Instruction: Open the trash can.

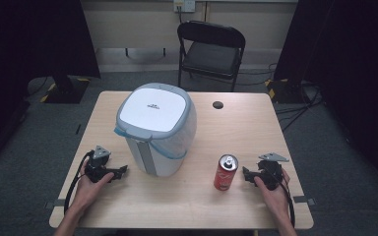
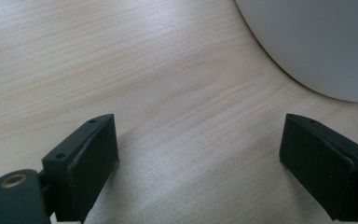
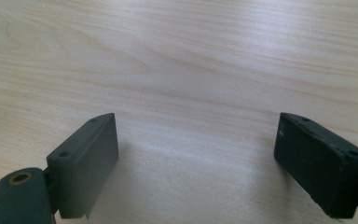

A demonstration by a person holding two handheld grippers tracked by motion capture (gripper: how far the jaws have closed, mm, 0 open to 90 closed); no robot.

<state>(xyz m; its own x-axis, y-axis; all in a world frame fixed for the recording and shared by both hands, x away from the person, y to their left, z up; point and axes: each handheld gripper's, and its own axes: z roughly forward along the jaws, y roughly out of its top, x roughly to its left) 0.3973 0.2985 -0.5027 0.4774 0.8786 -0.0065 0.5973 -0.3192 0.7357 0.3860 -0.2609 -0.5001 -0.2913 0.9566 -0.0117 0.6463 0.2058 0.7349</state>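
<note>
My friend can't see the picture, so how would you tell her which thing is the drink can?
Find the big white bin with the grey lid in the middle of the wooden table. Look to its right, near the front edge, just beside the right gripper. The can stands upright there, small and red with a silver top, the only red thing on the table.

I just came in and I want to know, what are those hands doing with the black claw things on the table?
A person sits at a wooden table, holding one claw tool in each hand. The left claw rests near a white bin with a closed grey-rimmed lid. The right claw sits just beside a red drink can that stands upright. Both claws are wide open and hold nothing, with bare table between their jaws. Nothing has been picked up yet.
</note>
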